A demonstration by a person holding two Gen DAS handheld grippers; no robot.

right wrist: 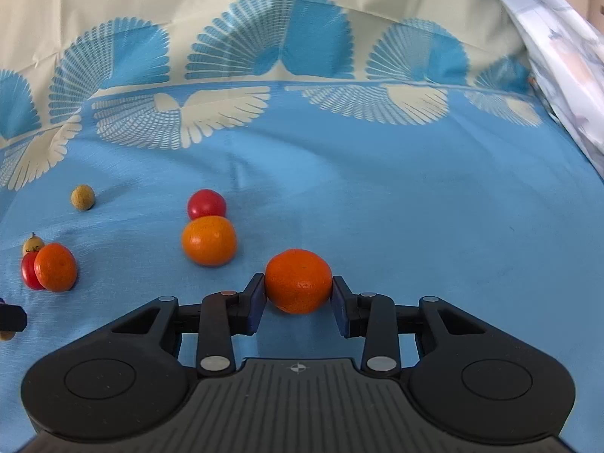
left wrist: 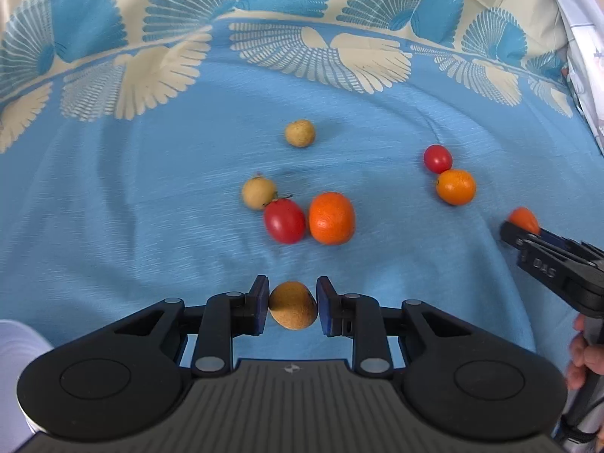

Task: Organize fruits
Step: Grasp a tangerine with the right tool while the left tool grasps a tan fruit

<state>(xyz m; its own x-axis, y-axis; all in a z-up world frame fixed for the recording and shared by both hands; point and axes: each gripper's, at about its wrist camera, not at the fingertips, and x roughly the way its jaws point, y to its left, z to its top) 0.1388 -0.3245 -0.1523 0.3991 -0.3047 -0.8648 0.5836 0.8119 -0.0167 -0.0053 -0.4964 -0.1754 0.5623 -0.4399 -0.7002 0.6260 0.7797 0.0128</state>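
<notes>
left tongs: my left gripper (left wrist: 293, 305) is clamped on a small tan, rough-skinned oval fruit (left wrist: 293, 305), one blue pad on each flank, the fruit low over the blue cloth with cream fan print (left wrist: 151, 173).
why held so: i judge the pads take it across its narrow waist because that is the shorter span and the flatter sides slip less.
long axis, tan fruit: it runs roughly across the jaws' gap with a tilt, the fatter end down toward my right pad; i cannot tell stem end from tip.
right tongs: my right gripper (right wrist: 298, 294) is closed on a round orange mandarin with pitted skin (right wrist: 298, 280), pads touching its left and right sides.
axis, mandarin: nearly a ball, so no real long axis; a small dark mark faces up, perhaps the stem scar.
ahead of left tongs: a red oval tomato (left wrist: 284, 221) and a second orange mandarin (left wrist: 331, 218) touch, with a tan fruit with a stalk (left wrist: 258, 192) just behind; a lone tan fruit (left wrist: 300, 133) is further ahead.
ahead-left of right tongs: a small red tomato (right wrist: 206, 204) touches a third mandarin (right wrist: 208, 241).
stage: my guess is both picks are made and the sorting by kind is not yet done.
</notes>
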